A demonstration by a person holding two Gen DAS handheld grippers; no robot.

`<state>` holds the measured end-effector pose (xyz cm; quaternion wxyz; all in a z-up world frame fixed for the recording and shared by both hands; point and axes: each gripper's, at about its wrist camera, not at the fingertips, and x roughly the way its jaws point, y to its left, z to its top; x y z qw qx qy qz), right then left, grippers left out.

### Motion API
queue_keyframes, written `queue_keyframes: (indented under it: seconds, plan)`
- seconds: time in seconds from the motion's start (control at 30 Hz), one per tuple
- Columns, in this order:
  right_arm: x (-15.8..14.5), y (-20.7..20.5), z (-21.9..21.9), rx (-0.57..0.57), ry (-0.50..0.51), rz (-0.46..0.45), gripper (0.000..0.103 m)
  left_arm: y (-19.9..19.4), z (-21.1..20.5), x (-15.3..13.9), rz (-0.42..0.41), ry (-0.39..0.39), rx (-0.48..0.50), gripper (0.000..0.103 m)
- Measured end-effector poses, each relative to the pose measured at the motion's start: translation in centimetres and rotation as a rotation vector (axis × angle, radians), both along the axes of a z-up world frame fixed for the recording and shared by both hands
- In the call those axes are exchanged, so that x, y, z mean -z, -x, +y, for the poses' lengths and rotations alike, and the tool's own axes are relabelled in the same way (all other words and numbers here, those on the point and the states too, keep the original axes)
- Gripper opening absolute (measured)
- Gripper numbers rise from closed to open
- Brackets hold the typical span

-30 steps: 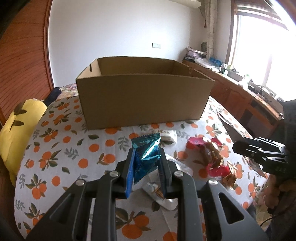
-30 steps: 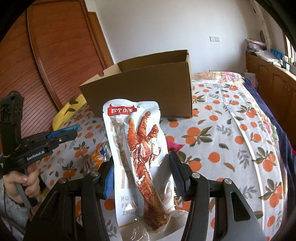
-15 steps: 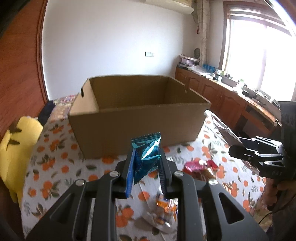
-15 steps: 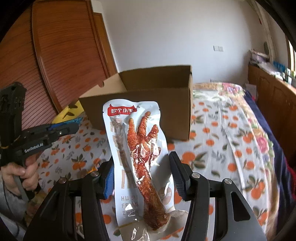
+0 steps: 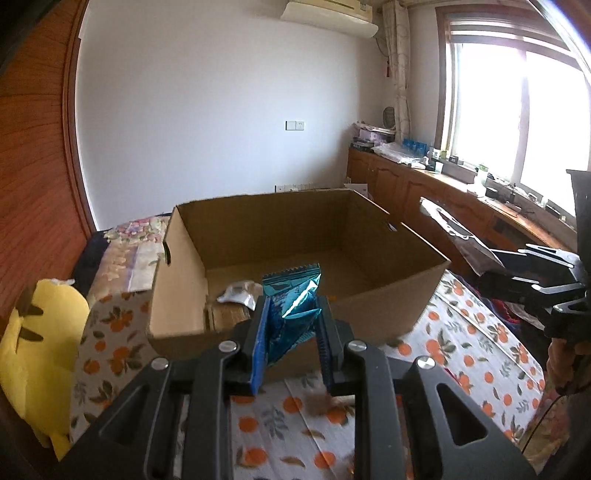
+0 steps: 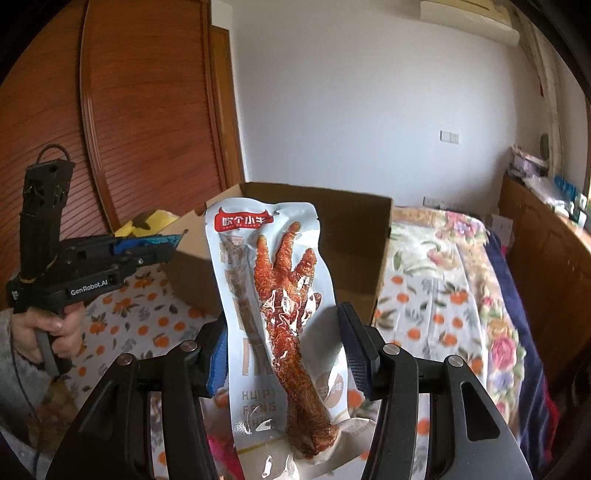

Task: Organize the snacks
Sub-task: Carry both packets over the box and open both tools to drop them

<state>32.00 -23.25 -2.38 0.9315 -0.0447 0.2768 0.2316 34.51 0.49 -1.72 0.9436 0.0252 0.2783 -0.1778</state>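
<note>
We see a white far wall point(image 5: 207, 122) with an air conditioner point(image 5: 328, 16) up high. A bright window point(image 5: 517, 110) lights wooden cabinets point(image 5: 399, 184) on the right; a wooden door point(image 6: 147, 110) stands left.

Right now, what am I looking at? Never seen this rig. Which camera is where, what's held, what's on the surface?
No robot arm: a person holds two handheld grippers, each with a fisheye camera looking along its fingers.

In the left wrist view, the left gripper is clamped on a teal foil snack packet, just in front of an open cardboard box. One small white packet already lies inside.

In the right wrist view, the right gripper holds a white chicken-foot snack pouch upright. That view also shows the person's left hand gripping the other handle.

The box sits on an orange-print cloth; a yellow plush toy lies left of it.
</note>
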Motion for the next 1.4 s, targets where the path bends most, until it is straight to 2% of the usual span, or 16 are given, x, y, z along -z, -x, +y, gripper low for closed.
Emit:
queue_keyframes:
  seconds: [0.33, 0.7, 0.83, 0.87, 0.93, 1.13, 1.4]
  plan:
    - [-0.5, -6.1, 3.2, -0.046, 0.062, -0.006, 0.054, -5.2, 0.3, -0.6, -0.009, -0.005, -0.021, 0.022]
    - [1.1, -11.5, 5.4, -0.025, 0.093, 0.002, 0.054, -9.0, 0.6, 2.3, 0.044, 0.002, -0.040, 0.024]
    - [2.5, -12.8, 6.0, -0.023, 0.110, 0.026, 0.054, -9.4, 0.6, 3.1, 0.057, 0.011, -0.045, 0.026]
    - [2.7, -12.8, 6.3, -0.026, 0.117, 0.029, 0.054, -9.4, 0.6, 3.2, 0.060, 0.011, -0.046, 0.030]
    - [3.0, -12.8, 6.6, -0.030, 0.116, 0.041, 0.054, -9.4, 0.5, 3.5, 0.064, 0.012, -0.044, 0.032]
    - [4.0, -13.2, 6.9, -0.032, 0.127, 0.067, 0.054, -8.8, 0.3, 3.4, 0.062, 0.008, -0.035, 0.036]
    - [4.6, -13.9, 6.5, -0.035, 0.064, 0.125, 0.055, -7.5, 0.9, 3.4, 0.042, 0.003, -0.032, 0.038]
